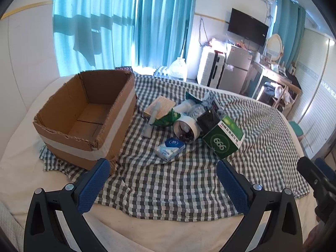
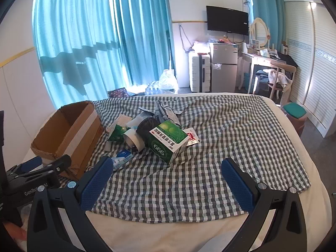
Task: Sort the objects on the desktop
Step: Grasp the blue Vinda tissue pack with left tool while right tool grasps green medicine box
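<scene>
On the bed's checked cloth [image 1: 168, 184], at ten o'clock in the left wrist view, stood an open cardboard box [image 1: 88, 113]; a pile of small items sat just right of it, fronted by a tissue pack [image 1: 170, 149] and a green box [image 1: 223, 139]. The left tool [image 1: 163, 187] and the right tool [image 2: 168, 187] both hung spread wide above the cloth, gripping nothing.

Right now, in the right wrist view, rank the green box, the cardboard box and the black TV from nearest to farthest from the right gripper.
1. Green box, just ahead on the checked cloth.
2. Cardboard box, farther left.
3. Black TV, on the far wall.
</scene>
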`<control>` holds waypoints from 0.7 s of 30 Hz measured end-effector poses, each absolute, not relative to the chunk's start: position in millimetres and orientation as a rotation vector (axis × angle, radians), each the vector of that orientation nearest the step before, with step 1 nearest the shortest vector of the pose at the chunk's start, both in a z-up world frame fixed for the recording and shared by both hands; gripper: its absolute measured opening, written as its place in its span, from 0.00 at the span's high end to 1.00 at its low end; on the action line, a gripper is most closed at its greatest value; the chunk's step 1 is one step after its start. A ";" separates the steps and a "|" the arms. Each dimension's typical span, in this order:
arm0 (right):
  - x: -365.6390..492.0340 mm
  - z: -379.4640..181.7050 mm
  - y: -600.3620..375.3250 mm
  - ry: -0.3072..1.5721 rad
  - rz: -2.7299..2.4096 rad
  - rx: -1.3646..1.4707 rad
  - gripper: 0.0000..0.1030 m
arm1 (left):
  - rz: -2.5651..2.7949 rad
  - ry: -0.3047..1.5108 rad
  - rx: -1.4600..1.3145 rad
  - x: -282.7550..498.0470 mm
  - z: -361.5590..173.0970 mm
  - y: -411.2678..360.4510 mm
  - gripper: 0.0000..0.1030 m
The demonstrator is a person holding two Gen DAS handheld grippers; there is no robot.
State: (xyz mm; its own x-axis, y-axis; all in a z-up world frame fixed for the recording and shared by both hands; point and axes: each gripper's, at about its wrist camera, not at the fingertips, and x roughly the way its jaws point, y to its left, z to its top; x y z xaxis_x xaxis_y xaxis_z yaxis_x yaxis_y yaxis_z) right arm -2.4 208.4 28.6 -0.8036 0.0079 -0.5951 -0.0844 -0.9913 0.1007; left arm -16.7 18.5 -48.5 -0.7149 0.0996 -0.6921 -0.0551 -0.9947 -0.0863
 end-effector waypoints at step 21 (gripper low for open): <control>-167.3 -52.7 226.7 -0.353 3.004 -1.470 0.00 | 2.703 0.080 -1.389 -106.2 -149.5 59.5 0.00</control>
